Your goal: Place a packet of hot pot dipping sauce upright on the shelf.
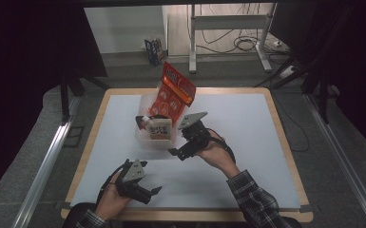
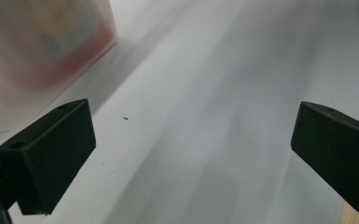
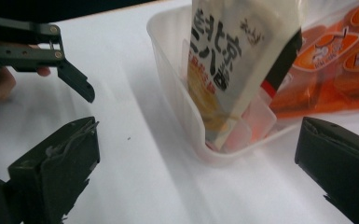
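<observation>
Seen from the high view: wood-edged tabletop with a white surface (image 1: 247, 142), two hand-held grippers low in frame. Near the middle, a translucent white plastic bin (image 1: 145, 135) holding two packets upright: a cream-coloured snack pouch with dark lettering (image 1: 159, 129) at the front, and a tall orange-and-red printed bag (image 1: 173, 92) leaning out over the far rim.

Right gripper (image 1: 183, 145) just beside the bin's near right corner, fingers (image 3: 56, 172) released and spread wide, grasping nothing. From the right gripper view, bin (image 3: 177, 102) and cream pouch (image 3: 228, 65) sitting between the two black fingers, orange bag (image 3: 326, 60) behind.

Left gripper (image 1: 147, 192) near the front edge, well apart from the bin, fingers (image 2: 51, 154) also released and empty; blurred bin wall (image 2: 37, 56) at upper left in the left gripper view.

Likely risks from here: light bin sliding or tipping if a finger pushes its wall rather than closing on the pouch; tall orange bag toppling out, being top-heavy and only leaning; thin pouch film crumpling or slipping under a shallow pinch.
</observation>
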A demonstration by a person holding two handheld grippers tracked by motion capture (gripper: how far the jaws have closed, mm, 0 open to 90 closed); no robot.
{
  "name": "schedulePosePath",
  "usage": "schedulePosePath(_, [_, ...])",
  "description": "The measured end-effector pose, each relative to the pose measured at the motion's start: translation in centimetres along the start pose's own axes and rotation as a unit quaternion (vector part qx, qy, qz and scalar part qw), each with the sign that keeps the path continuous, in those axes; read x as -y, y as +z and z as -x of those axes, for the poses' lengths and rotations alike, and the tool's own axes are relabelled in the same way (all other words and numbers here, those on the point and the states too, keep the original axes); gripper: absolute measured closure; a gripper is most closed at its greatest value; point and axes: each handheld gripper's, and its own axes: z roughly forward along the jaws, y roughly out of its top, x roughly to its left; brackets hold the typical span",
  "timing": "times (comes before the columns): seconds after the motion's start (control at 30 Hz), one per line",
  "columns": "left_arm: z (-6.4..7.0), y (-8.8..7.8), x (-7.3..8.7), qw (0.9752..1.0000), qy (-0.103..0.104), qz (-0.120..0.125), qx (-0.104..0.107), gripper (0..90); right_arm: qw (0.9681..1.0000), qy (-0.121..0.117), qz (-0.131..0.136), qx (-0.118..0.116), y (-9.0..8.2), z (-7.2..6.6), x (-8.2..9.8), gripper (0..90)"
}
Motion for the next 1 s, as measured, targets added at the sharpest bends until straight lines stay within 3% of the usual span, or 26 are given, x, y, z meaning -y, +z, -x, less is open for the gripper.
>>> schedulePosePath(0.57, [0.3,0.0,-0.1,0.9999,0.010,-0.001,0.001,0.0,0.9988,0.046,0.013,-0.005,-2.1,0.5,2.1,0.0])
schedulePosePath(1.0, [0.3,-0.1,0.0,1.0000,0.009,0.003,0.000,0.0,0.9989,0.032,0.035,0.004,-3.7,0.0,2.4,0.0])
